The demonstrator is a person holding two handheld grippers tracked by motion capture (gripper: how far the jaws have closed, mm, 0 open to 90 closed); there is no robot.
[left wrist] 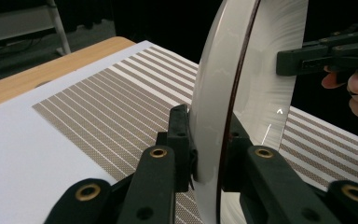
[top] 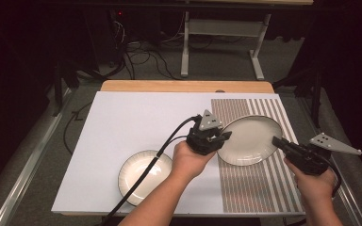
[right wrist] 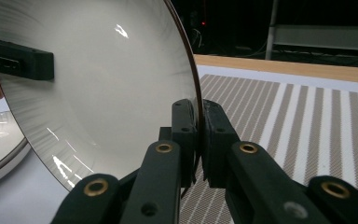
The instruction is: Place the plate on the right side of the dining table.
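Glossy white round plate with a thin dark rim (top: pixel 250 139) hangs tilted above the brown-striped mat (top: pixel 259 188) on my bench (top: pixel 122 117), with my left gripper (top: pixel 217 136) and right gripper (top: pixel 279 141) each clamped on opposite edges. If either hand twists or pulls unevenly, I judge the slick rim could slide from the narrow jaws and drop, perhaps toward the second white plate (top: pixel 143 176) lying nearby.

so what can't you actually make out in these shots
- High view: the second plate on the white mat is partly covered by the person's left forearm and the cable.
- High view: whether the held plate touches the striped mat; the angle hides it.
- Left gripper view: the right gripper is cut off at the frame's right edge.
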